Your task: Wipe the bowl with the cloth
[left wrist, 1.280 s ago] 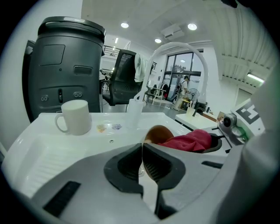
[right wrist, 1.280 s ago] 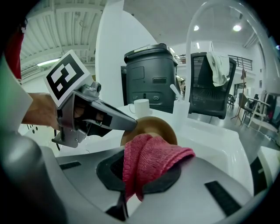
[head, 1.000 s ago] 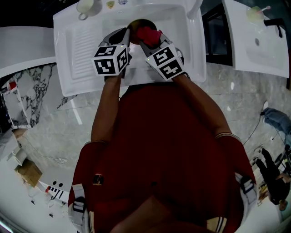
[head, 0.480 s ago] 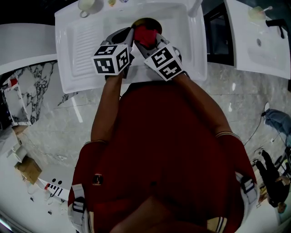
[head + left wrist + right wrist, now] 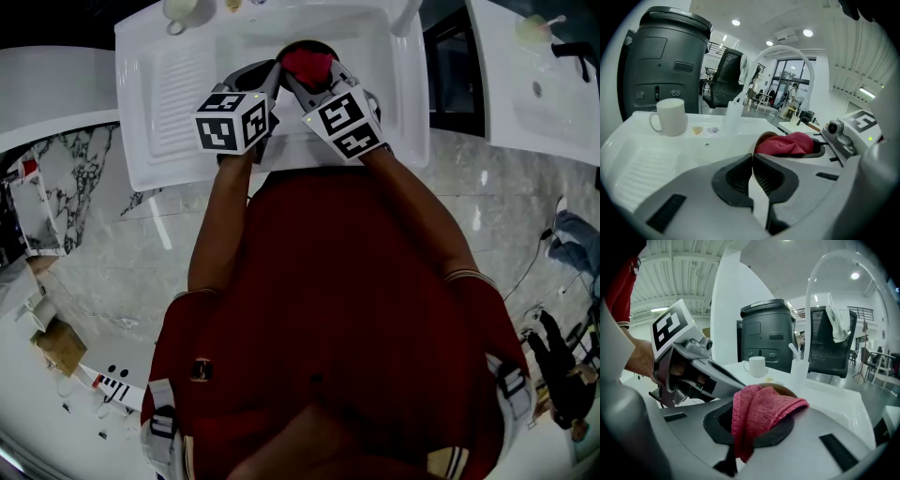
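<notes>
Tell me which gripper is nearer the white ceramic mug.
Left. In the head view the left gripper lies below-right of the white ceramic mug; the right gripper, clamping the red knitted cloth, lies farther right.

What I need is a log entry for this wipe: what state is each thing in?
bowl, in the sink, mostly covered
cloth, bunched over the bowl
right gripper, shut on the cloth
left gripper, shut, tips at the bowl's rim
mug, upright on the sink's ledge

Two tongs point(image 5: 751, 157) point(image 5: 745, 423), one cloth point(image 5: 307, 64), one bowl point(image 5: 783, 390), one mug point(image 5: 670, 117)
</notes>
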Motion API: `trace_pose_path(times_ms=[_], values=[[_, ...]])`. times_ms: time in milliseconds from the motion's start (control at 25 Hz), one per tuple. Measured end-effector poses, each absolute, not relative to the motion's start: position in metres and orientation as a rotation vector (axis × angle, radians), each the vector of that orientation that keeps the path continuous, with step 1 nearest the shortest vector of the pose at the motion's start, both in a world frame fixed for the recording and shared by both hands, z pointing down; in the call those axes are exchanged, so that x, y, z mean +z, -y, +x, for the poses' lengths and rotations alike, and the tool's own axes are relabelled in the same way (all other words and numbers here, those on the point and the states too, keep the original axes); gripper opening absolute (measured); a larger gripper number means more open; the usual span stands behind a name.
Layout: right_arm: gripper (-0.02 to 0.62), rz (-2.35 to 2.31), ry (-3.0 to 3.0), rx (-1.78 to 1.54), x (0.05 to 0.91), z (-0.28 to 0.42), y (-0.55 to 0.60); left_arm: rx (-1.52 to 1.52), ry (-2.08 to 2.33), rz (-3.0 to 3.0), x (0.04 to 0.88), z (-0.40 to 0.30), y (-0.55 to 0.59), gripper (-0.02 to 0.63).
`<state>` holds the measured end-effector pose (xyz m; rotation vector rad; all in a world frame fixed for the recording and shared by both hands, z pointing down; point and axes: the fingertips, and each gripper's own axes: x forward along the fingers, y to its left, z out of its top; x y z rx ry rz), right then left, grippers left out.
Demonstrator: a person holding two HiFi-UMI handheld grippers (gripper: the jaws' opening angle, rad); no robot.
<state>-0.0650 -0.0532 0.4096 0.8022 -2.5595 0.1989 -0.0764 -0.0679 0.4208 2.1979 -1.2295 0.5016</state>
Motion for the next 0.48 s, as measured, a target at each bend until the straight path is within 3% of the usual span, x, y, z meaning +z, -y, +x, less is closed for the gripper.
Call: trace_pose_path(times_ms=[480], values=[[0.028,0.928,2.537,0.197,0.403,-0.052,0.072,0.524,1.203,2.209,0.426,-0.072,0.070,0.014]])
